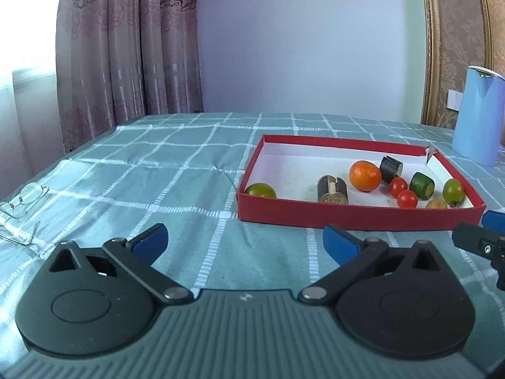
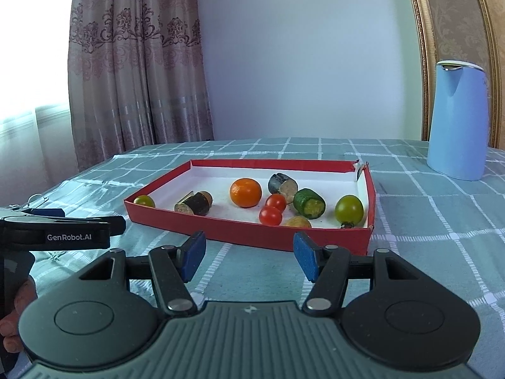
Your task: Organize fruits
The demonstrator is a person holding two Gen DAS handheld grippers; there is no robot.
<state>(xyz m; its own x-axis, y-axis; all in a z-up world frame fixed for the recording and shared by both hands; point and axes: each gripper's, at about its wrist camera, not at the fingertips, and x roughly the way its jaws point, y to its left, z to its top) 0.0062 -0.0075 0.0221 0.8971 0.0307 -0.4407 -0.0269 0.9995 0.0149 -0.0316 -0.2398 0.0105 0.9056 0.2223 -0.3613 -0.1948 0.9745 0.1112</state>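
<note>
Patterned curtain (image 1: 126, 47); pale wall (image 1: 300, 41); checked tablecloth (image 1: 157, 170)

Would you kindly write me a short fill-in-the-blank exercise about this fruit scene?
1. The orange lies inside a shallow ____ box.
2. Two small ____ cherry tomatoes sit touching each other.
3. The tall jug beyond the box is light ____.
4. The left gripper and right gripper both hold ____.

Missing words: red; red; blue; nothing
</note>
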